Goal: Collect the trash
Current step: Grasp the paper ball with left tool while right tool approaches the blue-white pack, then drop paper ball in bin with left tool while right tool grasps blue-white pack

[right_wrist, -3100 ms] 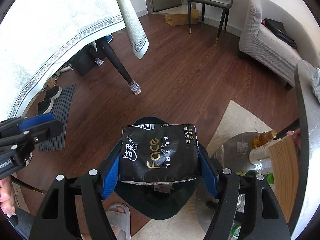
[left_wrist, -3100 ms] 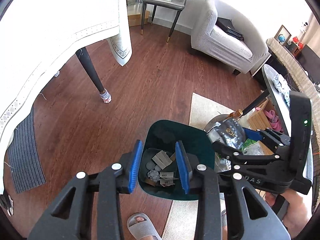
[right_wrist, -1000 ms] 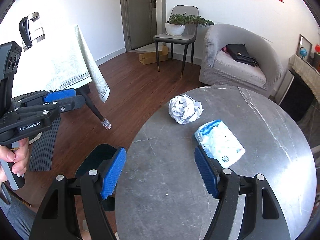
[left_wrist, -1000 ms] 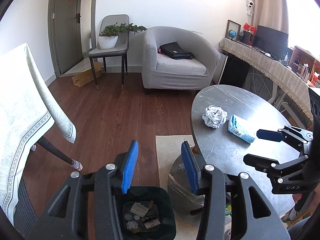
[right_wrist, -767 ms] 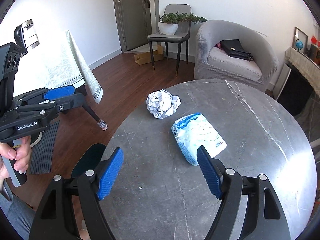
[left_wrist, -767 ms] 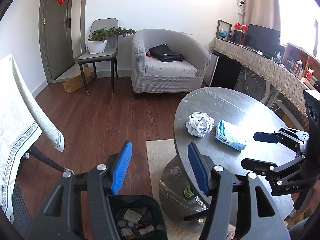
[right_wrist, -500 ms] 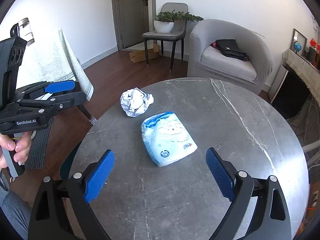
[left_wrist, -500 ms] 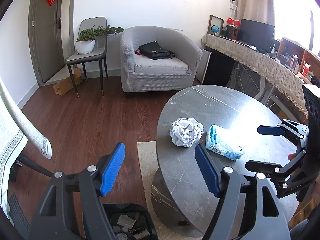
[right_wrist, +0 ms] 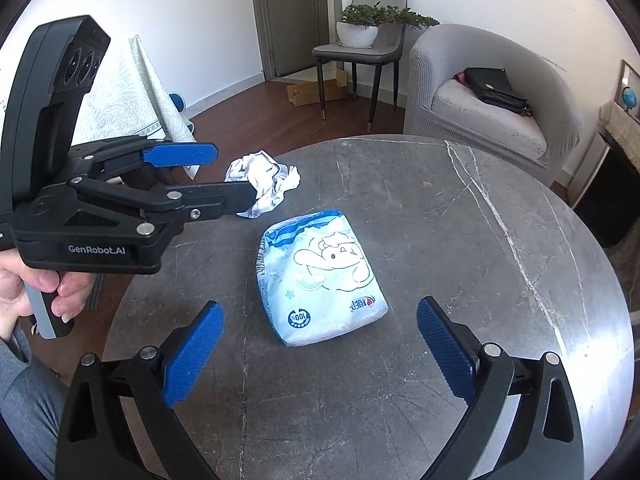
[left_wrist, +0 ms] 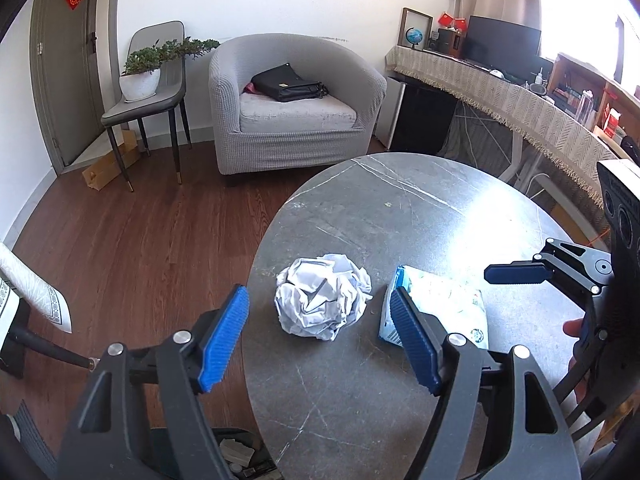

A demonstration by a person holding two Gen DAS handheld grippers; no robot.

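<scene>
On the round grey marble-patterned table (right_wrist: pixel 460 240), which is filling most of both wrist views, two pieces of trash are lying near each other but apart. Beyond the table's far edge a grey fabric tub armchair (left_wrist: pixel 296 104) is carrying a black bag (left_wrist: pixel 290 82), and left of it a grey chair (left_wrist: pixel 148 92) is bearing a white pot of green plant (left_wrist: pixel 140 80). Down at the table's near left, a dark bin (left_wrist: pixel 236 452) is showing scraps inside. Nearer the right side, a pale blue plastic tissue pack printed with a cartoon (right_wrist: pixel 320 276) is lying flat; the right gripper (right_wrist: pixel 320 352) is hovering over it, its blue-padded jaws opening very wide, the pack lying ahead between them untouched. Left of the pack, a crumpled ball of white paper (left_wrist: pixel 322 294) is sitting by the table's left edge. The left gripper (left_wrist: pixel 320 340) is framing this ball with jaws standing wide apart, holding nothing, the pads clear of the paper.
</scene>
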